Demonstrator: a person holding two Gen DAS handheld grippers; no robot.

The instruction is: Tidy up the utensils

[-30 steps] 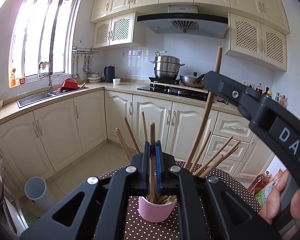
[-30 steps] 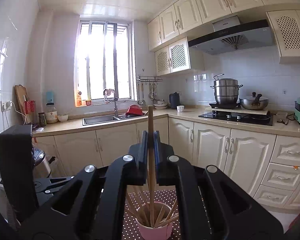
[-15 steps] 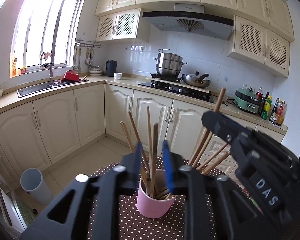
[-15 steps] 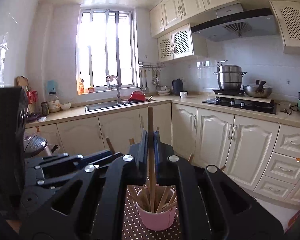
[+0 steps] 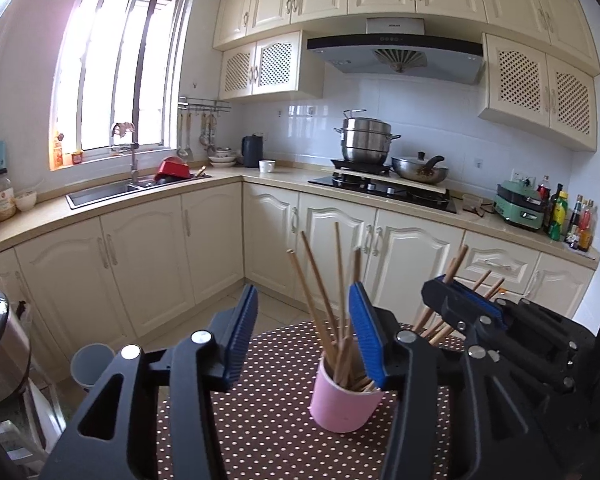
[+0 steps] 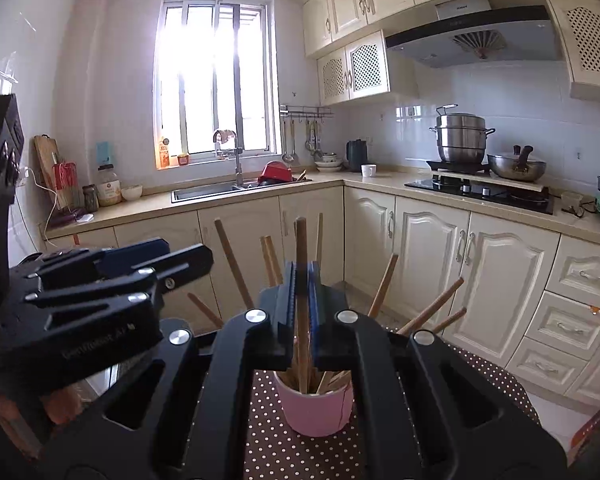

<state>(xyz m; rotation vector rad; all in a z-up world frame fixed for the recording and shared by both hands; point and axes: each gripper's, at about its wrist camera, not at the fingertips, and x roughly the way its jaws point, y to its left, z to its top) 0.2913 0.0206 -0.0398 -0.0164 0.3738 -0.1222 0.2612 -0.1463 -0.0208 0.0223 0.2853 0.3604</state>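
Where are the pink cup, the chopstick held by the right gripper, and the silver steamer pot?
pink cup (image 5: 342, 402), left wrist view, front of its wall.
chopstick (image 6: 301, 256), right wrist view, shaft above the closed pads.
silver steamer pot (image 5: 366, 141), left wrist view, its side wall, on the stove.

Matt wooden chopsticks (image 5: 320, 292) in a smooth pink cup (image 5: 342, 402), dotted brown cloth (image 5: 268, 420) underneath, matt black plastic claw (image 6: 302, 300), ribbed blue pads (image 5: 242, 336), shiny steel pot (image 5: 366, 144).

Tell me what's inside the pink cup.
Wooden chopsticks stand fanned out in the pink cup. The right gripper grips one, lower end inside. The cup's wall hides their tips and its bottom.
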